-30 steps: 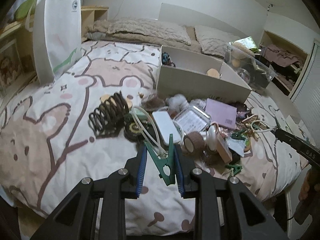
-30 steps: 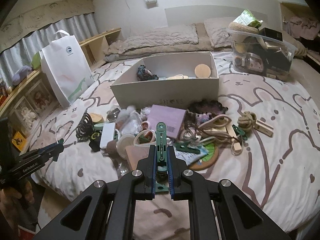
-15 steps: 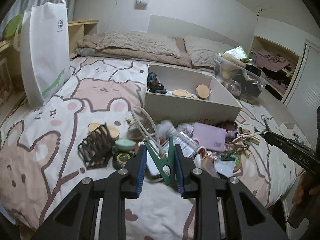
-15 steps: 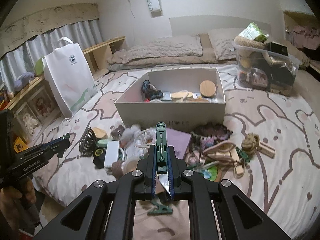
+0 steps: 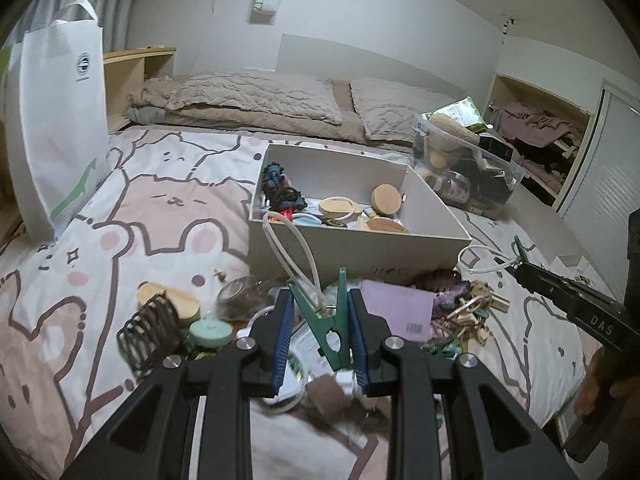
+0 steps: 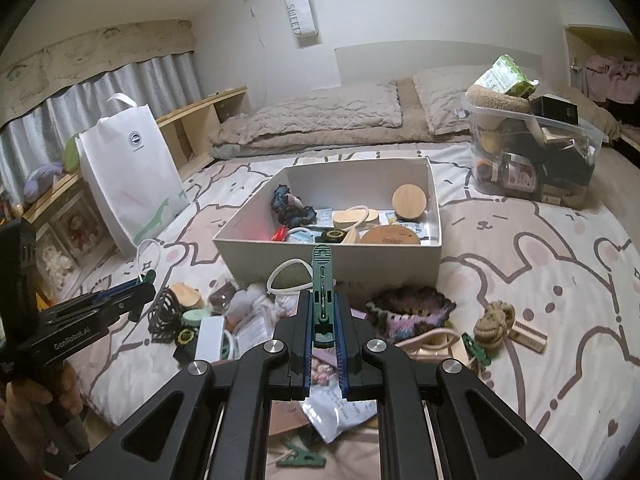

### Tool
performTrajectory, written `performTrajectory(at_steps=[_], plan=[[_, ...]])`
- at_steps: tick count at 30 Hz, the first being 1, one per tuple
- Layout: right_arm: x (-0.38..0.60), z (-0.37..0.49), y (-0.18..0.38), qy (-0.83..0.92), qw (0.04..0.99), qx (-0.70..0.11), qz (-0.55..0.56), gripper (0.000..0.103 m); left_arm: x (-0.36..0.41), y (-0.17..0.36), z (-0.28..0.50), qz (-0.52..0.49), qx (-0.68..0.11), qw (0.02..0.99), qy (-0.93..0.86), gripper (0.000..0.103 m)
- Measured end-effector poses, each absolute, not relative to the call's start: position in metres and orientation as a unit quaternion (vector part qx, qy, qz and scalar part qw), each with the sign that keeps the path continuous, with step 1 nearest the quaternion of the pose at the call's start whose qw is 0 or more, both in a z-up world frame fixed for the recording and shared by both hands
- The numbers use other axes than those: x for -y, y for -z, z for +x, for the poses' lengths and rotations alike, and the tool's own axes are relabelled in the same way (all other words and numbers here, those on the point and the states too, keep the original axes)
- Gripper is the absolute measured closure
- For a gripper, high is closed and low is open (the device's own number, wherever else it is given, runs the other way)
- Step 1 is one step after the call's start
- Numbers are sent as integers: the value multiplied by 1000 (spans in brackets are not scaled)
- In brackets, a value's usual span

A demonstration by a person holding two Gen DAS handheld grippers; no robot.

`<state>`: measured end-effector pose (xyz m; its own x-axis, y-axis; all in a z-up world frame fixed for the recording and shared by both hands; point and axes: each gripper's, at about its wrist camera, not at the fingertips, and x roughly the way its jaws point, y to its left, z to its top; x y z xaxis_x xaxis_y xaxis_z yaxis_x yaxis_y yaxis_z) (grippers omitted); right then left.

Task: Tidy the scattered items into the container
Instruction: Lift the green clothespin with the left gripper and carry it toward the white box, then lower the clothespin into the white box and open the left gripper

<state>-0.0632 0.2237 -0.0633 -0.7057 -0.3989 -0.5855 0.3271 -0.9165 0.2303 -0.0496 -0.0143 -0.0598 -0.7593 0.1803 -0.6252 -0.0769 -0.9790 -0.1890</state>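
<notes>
My left gripper (image 5: 320, 312) is shut on a green clothes peg (image 5: 334, 320) that carries a white cord loop (image 5: 292, 248). It hangs above the pile of scattered items, just short of the white cardboard box (image 5: 360, 258). My right gripper (image 6: 322, 312) is shut on another green peg (image 6: 322, 276), seen edge-on, with its own white loop (image 6: 288, 276). It points at the box's front wall (image 6: 380, 266). The box holds wooden lids, a dark scrunchie and small bits. A dark hair claw (image 5: 148, 332), a purple card (image 5: 396, 312) and a rope knot (image 6: 494, 320) lie on the bed.
A white paper bag (image 5: 56, 128) stands at the left on the bed. A full clear plastic bin (image 6: 532, 152) sits at the back right, pillows (image 5: 256, 96) behind the box. One more green peg (image 6: 302, 456) lies near the bed's front edge.
Both grippers have risen and moved forward over the pile towards the box, each still holding its peg. More of the box's inside shows now.
</notes>
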Motion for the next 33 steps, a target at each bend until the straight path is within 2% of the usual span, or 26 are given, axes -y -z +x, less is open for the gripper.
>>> performTrajectory(at_steps=[33], plan=[[-233, -220, 40, 899, 169, 70, 397, 92, 4, 37, -209, -402, 87, 87, -907, 76]])
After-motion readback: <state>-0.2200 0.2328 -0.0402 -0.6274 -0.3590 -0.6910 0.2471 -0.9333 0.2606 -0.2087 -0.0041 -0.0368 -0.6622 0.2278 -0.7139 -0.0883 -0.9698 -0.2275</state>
